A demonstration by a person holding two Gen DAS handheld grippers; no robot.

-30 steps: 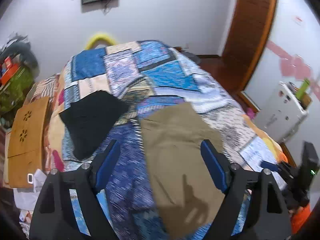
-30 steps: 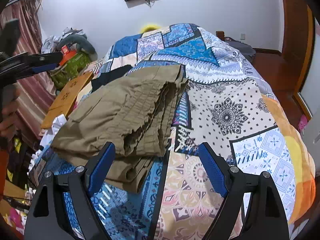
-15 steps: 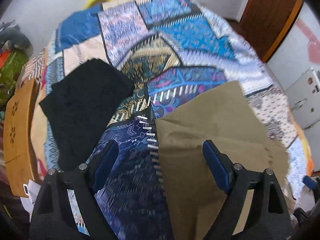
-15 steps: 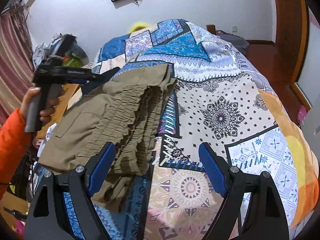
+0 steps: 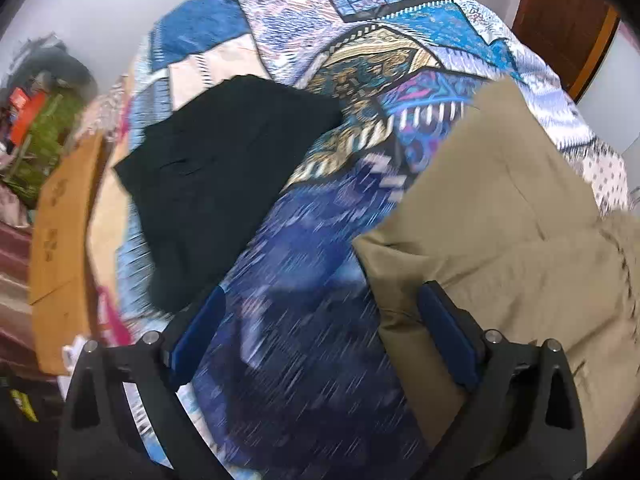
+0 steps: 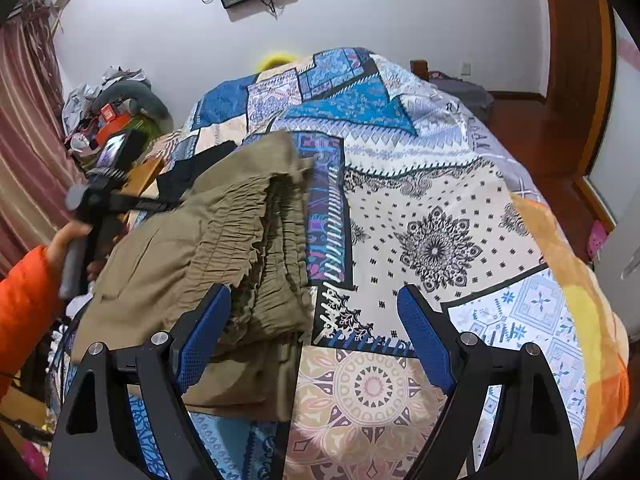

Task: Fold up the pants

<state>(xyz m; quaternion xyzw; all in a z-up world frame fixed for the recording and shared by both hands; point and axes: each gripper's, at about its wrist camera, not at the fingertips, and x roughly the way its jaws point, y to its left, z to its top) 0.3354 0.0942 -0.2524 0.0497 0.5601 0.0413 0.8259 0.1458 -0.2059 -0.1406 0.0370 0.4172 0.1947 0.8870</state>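
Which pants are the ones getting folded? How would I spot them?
Look at the big bed with the blue patchwork quilt. On its left side lie the khaki pants with a crinkly elastic waistband, folded over. The flat black garment beside them is much darker.

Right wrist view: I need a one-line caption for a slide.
Open right gripper hovers at the gathered waistband of folded khaki pants on a patchwork quilt; the left gripper is alongside.

No legible text, labels or numbers anywhere.

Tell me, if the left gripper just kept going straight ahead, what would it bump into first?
Probably the patterned bedspread: the open left gripper points between the khaki pants and black garment. Blur makes depth uncertain.
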